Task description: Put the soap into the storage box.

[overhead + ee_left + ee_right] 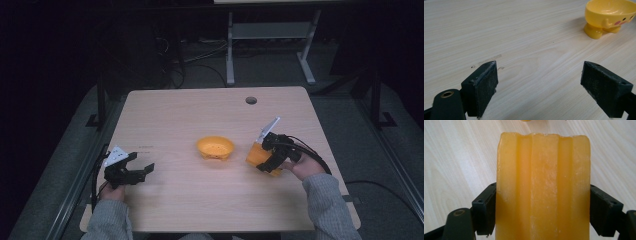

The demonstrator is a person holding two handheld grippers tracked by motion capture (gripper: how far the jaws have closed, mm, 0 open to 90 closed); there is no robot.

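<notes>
Light wood table point(200, 200) in a dark room, right gripper point(270, 156) clamped on the ribbed orange cup point(256, 154) at 3 o'clock of the yellow duck bowl point(215, 147), probably heading there, left gripper point(134, 172) spread wide, holding nothing

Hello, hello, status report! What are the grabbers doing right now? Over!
Right hand-held gripper shut on orange ribbed cup, beside yellow duck bowl. Left hand-held gripper open, holding nothing, over the table. Nothing between cup and bowl.
</notes>
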